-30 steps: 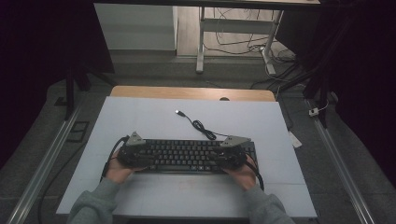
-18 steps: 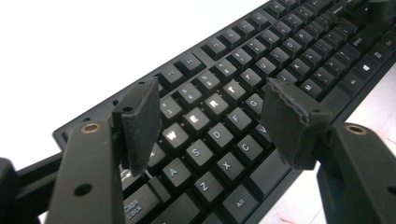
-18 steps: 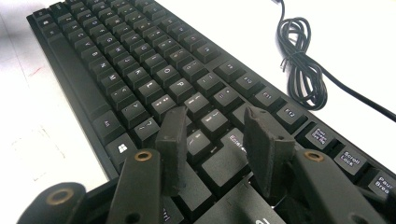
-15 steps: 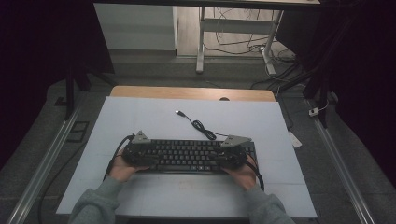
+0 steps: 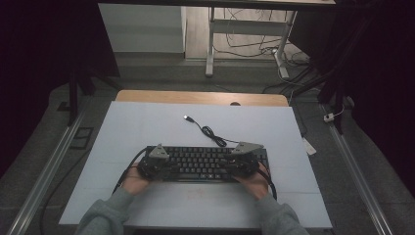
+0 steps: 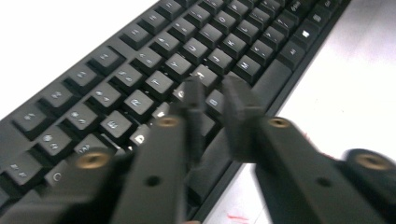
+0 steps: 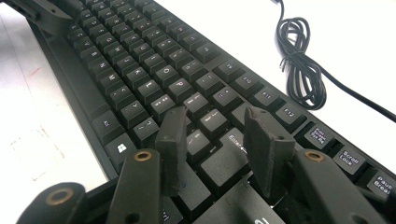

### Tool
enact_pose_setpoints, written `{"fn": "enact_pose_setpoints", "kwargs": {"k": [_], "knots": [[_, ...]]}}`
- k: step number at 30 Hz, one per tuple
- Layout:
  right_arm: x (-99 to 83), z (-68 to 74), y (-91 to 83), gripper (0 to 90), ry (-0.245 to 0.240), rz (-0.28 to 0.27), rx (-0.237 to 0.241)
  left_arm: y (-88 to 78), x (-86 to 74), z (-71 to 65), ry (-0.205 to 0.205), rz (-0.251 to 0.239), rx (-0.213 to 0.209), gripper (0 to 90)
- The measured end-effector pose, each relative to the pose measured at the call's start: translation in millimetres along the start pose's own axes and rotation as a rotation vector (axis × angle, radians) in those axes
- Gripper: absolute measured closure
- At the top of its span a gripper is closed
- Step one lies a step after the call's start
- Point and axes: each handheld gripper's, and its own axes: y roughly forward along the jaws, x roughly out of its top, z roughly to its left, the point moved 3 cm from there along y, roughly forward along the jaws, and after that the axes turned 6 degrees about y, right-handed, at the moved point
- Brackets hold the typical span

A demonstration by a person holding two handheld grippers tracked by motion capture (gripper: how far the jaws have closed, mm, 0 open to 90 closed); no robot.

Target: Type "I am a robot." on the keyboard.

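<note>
A pale worktop [image 5: 147,122] carries a black keyboard [image 5: 203,163] at its near edge. Over its ends hover the left gripper [image 6: 215,100] — fingers nearly together, holding nothing — and the right gripper [image 7: 215,137], fingers apart. Beyond, its coiled cable [image 5: 209,132] lies loose.
</note>
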Motion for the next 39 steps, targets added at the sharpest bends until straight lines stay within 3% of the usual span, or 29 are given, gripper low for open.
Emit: {"fn": "enact_pose_setpoints", "kwargs": {"k": [2,10,25,30,36,39], "knots": [[0.0,0.0,0.0,59.6,0.000,0.000,0.000,2.1,0.1,-1.7,0.006,0.006,-0.009,88.6],[0.1,0.0,-0.2,59.5,-0.001,-0.001,0.000,9.9,-0.3,-7.8,0.027,0.035,-0.036,88.8],[0.0,0.0,-0.1,59.4,-0.001,-0.001,0.000,17.3,-2.6,-11.0,0.043,0.066,-0.041,88.9],[0.1,0.2,0.0,59.3,-0.002,-0.001,0.000,15.9,-1.8,-11.2,0.042,0.051,-0.028,88.9],[0.2,-0.6,-0.8,59.3,0.001,-0.004,0.001,-5.8,0.9,0.3,-0.010,-0.051,0.009,88.9],[0.2,-0.4,-0.6,59.3,-0.002,-0.002,0.000,-15.1,-1.9,7.2,-0.043,-0.077,0.028,88.3]]}}
